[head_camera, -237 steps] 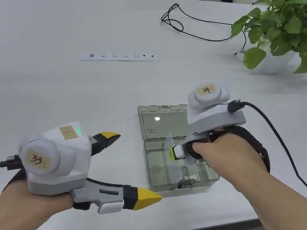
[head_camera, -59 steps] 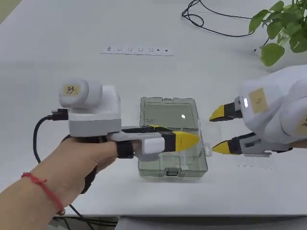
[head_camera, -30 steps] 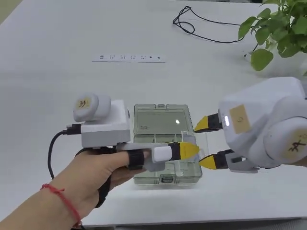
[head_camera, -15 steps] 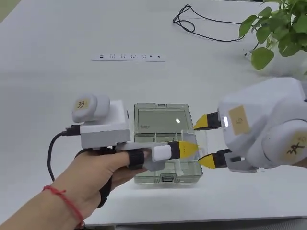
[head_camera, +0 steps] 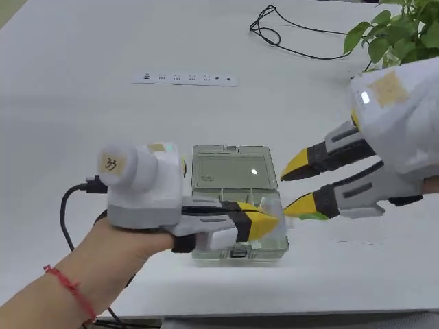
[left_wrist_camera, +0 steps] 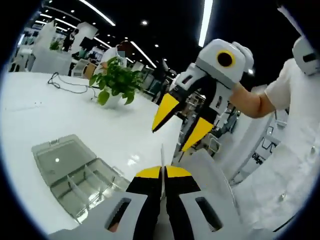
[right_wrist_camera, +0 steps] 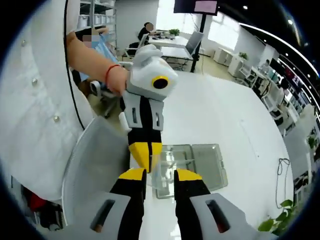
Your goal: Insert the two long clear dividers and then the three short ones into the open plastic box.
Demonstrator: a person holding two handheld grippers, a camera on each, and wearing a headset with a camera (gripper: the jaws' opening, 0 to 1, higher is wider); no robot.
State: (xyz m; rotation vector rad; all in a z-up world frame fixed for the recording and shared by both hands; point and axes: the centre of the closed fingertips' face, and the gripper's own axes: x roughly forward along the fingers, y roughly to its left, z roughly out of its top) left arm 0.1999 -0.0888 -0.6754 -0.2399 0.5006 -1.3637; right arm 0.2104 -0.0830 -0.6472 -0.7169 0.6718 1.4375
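The open clear plastic box lies on the white table, lid flat behind a base that holds fitted dividers. It also shows in the left gripper view and the right gripper view. My left gripper hovers over the base's front, shut on a thin clear divider that stands edge-on from its tips. My right gripper hangs open just right of the box, apart from the left tips. In the right gripper view the divider sits between my open right gripper jaws, held by the left gripper.
A white power strip lies at the back of the table. A black cable and a potted plant are at the far right. The left gripper's cord trails off the near table edge.
My right gripper has lifted up and to the right, away from the left gripper's tips, with its jaws still apart. The left gripper stays shut on the divider over the box.
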